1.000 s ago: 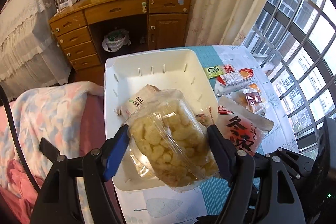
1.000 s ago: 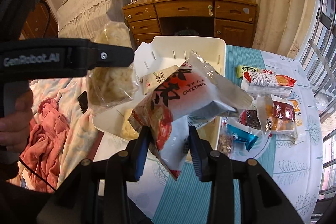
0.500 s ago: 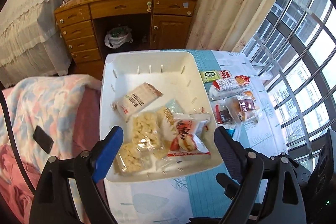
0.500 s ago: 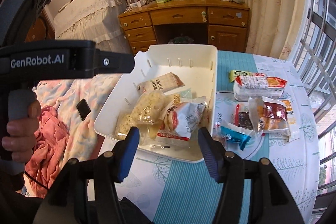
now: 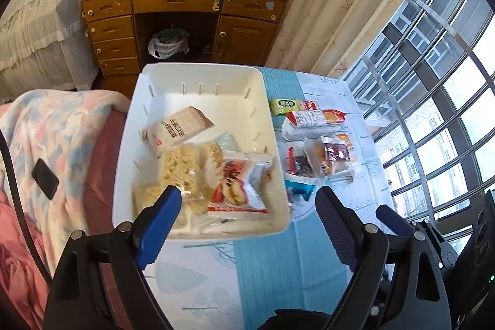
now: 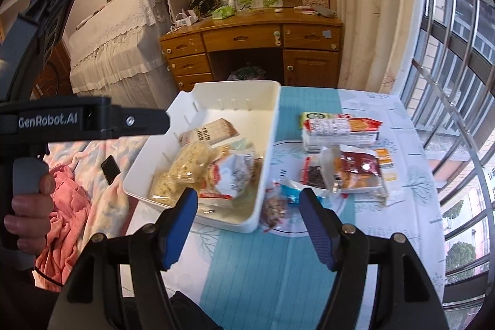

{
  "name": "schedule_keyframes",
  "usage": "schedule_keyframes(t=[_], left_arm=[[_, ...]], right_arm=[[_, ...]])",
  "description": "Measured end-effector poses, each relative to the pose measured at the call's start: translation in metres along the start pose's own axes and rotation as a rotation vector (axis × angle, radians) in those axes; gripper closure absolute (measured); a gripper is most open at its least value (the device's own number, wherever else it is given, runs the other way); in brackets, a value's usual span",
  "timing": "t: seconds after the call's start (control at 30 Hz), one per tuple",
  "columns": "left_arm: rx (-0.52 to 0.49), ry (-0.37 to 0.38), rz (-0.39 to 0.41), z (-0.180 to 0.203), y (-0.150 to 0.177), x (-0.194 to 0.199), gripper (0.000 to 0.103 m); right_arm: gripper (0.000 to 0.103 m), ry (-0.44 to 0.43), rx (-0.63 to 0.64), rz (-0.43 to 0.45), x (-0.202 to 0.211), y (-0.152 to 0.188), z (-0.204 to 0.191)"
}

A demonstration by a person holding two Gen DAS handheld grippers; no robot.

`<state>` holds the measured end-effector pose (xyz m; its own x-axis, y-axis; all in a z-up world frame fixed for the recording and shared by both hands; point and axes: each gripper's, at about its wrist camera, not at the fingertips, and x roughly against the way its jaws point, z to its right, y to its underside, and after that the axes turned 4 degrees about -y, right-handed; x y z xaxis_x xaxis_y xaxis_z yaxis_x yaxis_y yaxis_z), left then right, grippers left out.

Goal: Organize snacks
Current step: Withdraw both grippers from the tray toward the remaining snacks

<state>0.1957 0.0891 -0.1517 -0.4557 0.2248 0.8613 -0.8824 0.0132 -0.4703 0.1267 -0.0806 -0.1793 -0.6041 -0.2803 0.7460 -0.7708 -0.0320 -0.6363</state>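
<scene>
A white bin [image 5: 198, 76] [image 6: 269, 144] stands on the table. In it lie a clear bag of puffed snacks [image 5: 178, 169] [image 6: 190, 160], a red and white snack bag [image 5: 238, 184] [image 6: 232, 172] and a brown and white packet [image 5: 179, 126] [image 6: 210, 132]. Several snack packets lie on the table right of the bin, among them a long red and white pack [image 5: 312, 121] [image 6: 340, 130]. My left gripper [image 5: 247, 206] is open and empty above the bin's near edge. My right gripper [image 6: 247, 203] is open and empty near the bin's front right corner.
A small blue packet [image 5: 298, 189] [image 6: 294, 194] and a green packet [image 5: 284, 105] lie by the bin. A bed with a pink blanket [image 5: 46, 144] and a black phone [image 5: 45, 178] is at the left. A wooden desk [image 5: 185, 17] stands behind.
Both grippers opened and let go of their bags, which now lie in the bin. Both grippers pulled back and up from the bin.
</scene>
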Motion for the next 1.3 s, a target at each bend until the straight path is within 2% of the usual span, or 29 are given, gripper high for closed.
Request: schedule_keyframes(t=[0.27, 0.77, 1.03, 1.3], left_arm=[[0.037, -0.01, -0.004, 0.031, 0.011, -0.002, 0.015], [0.18, -0.04, -0.024, 0.101, 0.026, -0.031, 0.015], [0.245, -0.092, -0.035, 0.137, 0.035, -0.052, 0.015], [0.245, -0.147, -0.064, 0.164, 0.027, -0.06, 0.015]], right_arm=[[0.034, 0.006, 0.024, -0.012, 0.015, -0.003, 0.039], [0.034, -0.037, 0.122, -0.051, 0.027, -0.008, 0.121], [0.034, -0.057, 0.176, -0.074, 0.027, -0.003, 0.165], [0.034, -0.055, 0.169, -0.082, 0.023, 0.005, 0.199]])
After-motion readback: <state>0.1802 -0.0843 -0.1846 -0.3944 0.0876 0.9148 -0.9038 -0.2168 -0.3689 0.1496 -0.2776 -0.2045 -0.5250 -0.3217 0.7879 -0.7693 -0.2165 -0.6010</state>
